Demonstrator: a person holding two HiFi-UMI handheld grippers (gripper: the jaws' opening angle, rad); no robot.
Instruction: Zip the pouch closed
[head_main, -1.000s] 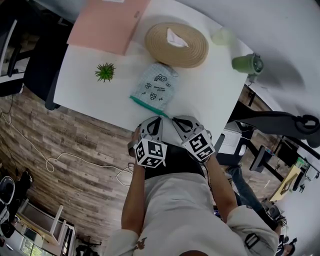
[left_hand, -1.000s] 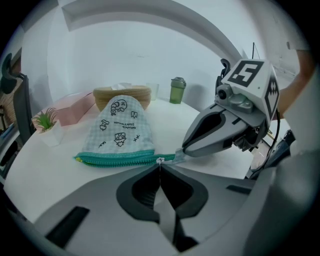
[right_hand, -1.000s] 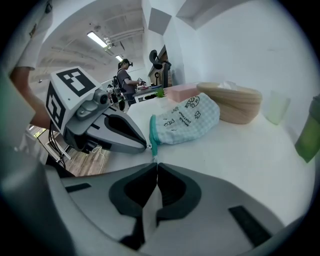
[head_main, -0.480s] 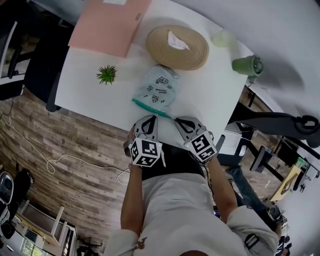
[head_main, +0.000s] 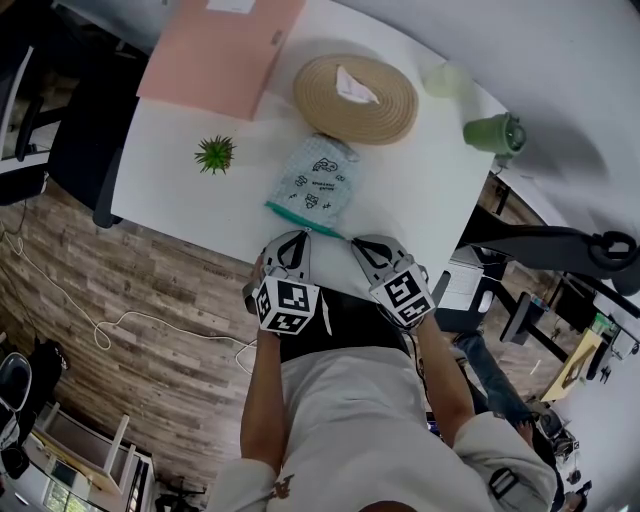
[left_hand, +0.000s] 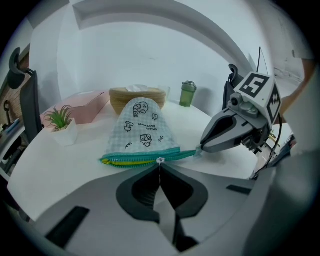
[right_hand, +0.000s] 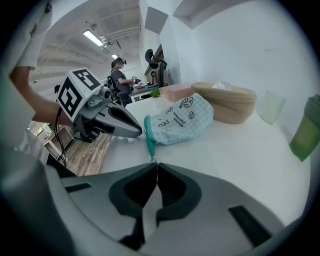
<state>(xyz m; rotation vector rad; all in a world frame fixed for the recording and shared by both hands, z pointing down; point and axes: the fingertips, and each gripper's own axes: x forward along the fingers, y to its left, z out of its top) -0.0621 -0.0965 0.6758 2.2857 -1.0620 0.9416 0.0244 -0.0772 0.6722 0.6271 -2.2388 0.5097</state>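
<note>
The pouch (head_main: 316, 178) lies flat on the white counter (head_main: 190, 205) at the centre of the head view. Its teal zip (left_hand: 172, 154) runs along the edge nearest the person, which puts the opening within reach of both tools. The left tool (left_hand: 160, 166) has its jaws pressed together on the small white pull (left_hand: 160, 160), which sits about midway along the zip. The right tool (right_hand: 156, 166) also has its jaws pressed together, clamped on the teal end tab (right_hand: 151, 152) at the lower right end of the zip in the head view. This is judged to be an anchoring hold: it keeps the fabric taut and stops the pouch sliding across the counter when the pull is drawn. In the left gripper view, the stretch between the pull and the right tool reads as closed teal. Left of the pull, a yellow lining shows between the teeth, so that part is open. The task is therefore assessed as roughly half done. The remaining travel runs away from the right tool, toward the left of that view. Both tools point downward and meet the zip at counter level, in line with it, which suits a straight draw. The woven tray (head_main: 355, 95) and small plant (head_main: 214, 154) stand well apart from the zip, in the upper part of the head view, and do not obstruct it.
</note>
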